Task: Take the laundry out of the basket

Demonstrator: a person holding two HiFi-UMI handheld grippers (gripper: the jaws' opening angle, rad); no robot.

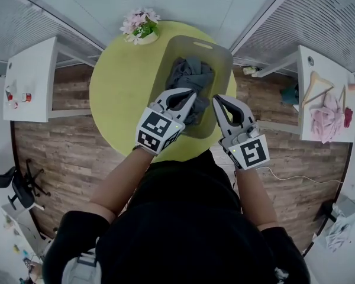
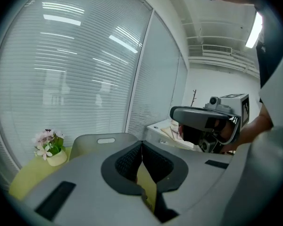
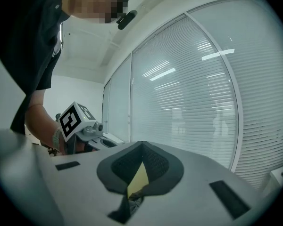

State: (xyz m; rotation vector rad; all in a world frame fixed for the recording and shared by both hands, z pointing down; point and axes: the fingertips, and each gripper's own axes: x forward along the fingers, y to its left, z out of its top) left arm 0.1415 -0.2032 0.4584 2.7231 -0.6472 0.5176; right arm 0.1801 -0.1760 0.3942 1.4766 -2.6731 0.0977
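Two tools work at the near end of the basket [image 1: 222,53], a grey tub standing on a round yellow-green desk [image 1: 115,93]. The laundry [image 1: 192,74], a crumpled heap of dark grey cloth, lies inside the basket and fills most of its floor.

The left hand-held gripper [image 1: 191,94] points into the basket from its near left corner, with its tips just above the near edge of the heap. Its jaws are clenched, tips pressed together, with nothing caught between them; only a sliver of yellow desk shows through the gap below the tips.

The right hand-held gripper [image 1: 216,100] sits at the basket's near right side, close beside the left one but apart from it. Its jaws are likewise clenched tip to tip and empty, and a bit of grey cloth and yellow desk shows through the gap under them.

Beyond the basket's far left corner, a small flower pot [image 1: 141,28] with pink blossoms stands at the desk's edge.
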